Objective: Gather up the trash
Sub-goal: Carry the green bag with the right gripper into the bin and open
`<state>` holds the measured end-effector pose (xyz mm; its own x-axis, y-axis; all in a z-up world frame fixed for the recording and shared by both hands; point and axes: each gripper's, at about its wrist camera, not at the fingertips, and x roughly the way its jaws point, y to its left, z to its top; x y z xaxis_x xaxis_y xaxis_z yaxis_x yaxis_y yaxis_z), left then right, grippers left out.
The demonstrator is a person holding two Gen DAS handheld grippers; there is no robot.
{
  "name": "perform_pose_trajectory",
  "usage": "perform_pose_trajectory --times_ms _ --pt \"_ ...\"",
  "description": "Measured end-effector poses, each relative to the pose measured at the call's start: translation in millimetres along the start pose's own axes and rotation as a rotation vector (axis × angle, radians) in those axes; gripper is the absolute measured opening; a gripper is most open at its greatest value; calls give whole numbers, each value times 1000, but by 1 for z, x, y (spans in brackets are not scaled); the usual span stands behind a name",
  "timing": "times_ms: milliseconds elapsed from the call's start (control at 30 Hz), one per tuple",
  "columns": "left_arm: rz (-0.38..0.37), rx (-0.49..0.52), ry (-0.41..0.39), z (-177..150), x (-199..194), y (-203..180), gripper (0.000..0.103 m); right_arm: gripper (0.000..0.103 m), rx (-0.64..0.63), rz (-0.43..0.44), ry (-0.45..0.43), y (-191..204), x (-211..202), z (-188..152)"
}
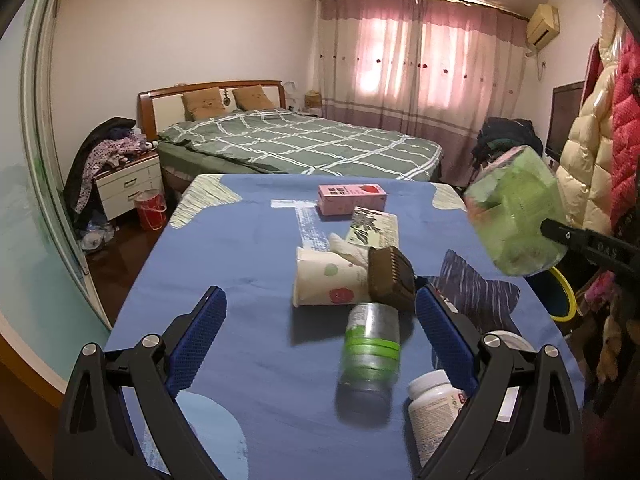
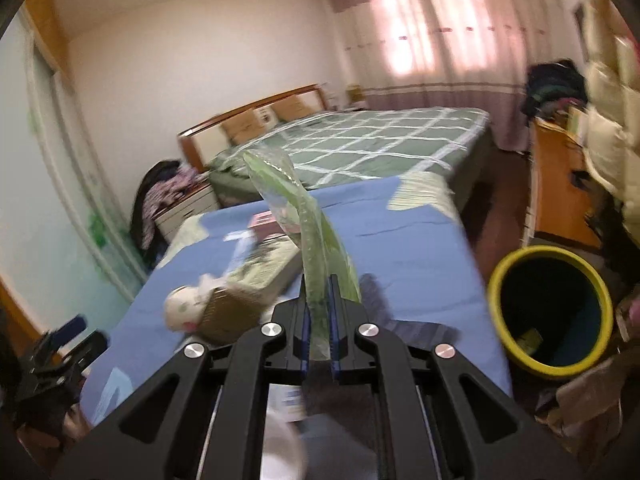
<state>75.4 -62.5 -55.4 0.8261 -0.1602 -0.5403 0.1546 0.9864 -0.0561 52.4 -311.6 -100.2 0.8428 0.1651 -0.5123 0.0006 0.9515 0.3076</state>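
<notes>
Green and clear, a crumpled plastic wrapper (image 2: 304,240) is pinched between the closed fingers of the right gripper (image 2: 320,312), raised above the blue tablecloth (image 2: 420,240); the left wrist view shows the same wrapper (image 1: 516,216) in the air off the table's right side. A yellow-rimmed bin (image 2: 550,304) stands on the floor beside the table, to the right of the wrapper. The left gripper (image 1: 320,316) hovers with its fingers spread wide and holding nothing, and a clear bottle with green bands (image 1: 370,348) lies between them on the cloth. Just beyond lie a paper cup (image 1: 328,282), a brown brush (image 1: 390,274) and a pink carton (image 1: 352,198); a white pill bottle (image 1: 434,404) sits near the right finger.
</notes>
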Motion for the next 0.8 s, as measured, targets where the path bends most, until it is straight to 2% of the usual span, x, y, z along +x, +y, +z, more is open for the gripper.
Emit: perform_pose_trajectory --times_ms 367,600,733,800 --pt "-24 30 38 -4 12 -14 94 7 200 -304 -79 -112 0 6" --pt "-49 35 79 -8 26 -20 94 8 288 -459 -57 -169 20 0" --pt "-61 47 91 -10 30 -25 94 12 319 -507 -40 -183 32 -5" --pt "-62 48 94 -11 30 -25 94 21 326 -534 -34 -186 35 -7"
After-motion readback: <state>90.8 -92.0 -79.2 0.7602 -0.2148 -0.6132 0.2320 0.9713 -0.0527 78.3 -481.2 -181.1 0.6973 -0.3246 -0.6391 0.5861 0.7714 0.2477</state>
